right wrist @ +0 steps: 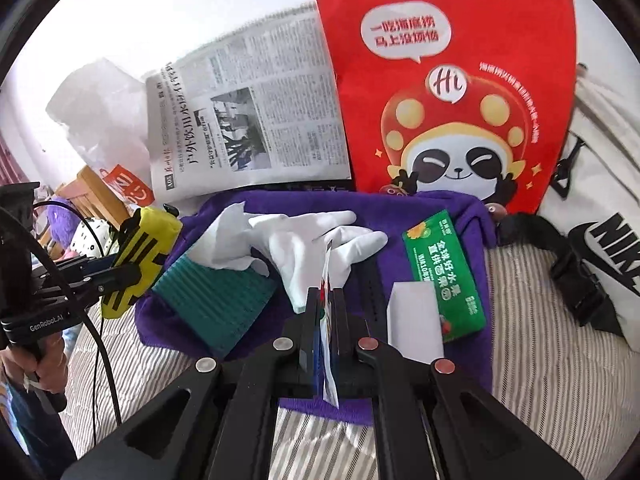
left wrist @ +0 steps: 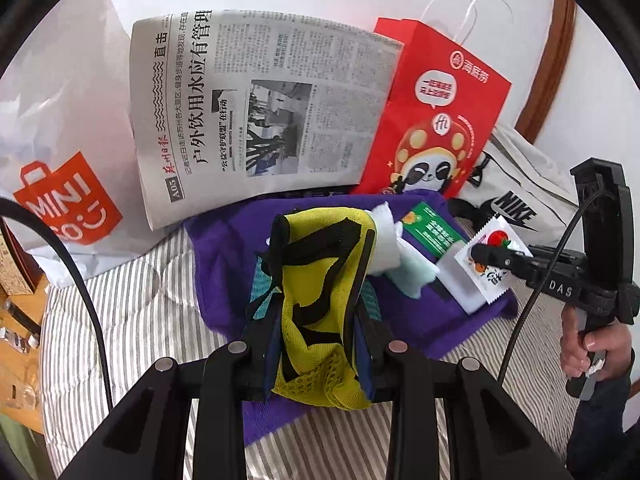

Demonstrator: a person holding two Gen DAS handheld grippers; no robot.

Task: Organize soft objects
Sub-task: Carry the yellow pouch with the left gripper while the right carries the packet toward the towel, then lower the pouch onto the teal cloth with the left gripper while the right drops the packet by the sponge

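The left gripper (left wrist: 320,280) squeezed the yellow cloth (left wrist: 320,300) above the purple towel (left wrist: 224,264). The right gripper (right wrist: 326,312) pinched a thin packet (right wrist: 327,280). Each needed slow, gentle carrying, kept apart.

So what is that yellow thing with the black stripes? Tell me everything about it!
The yellow pouch looks like soft mesh fabric, bright yellow with thick black bands crossing it. It is bunched and squeezed in the middle, because the left gripper is shut on it and holds it up above the purple cloth. In the right wrist view it shows as a puffy oblong, tilted, with nothing else touching it that I can see.
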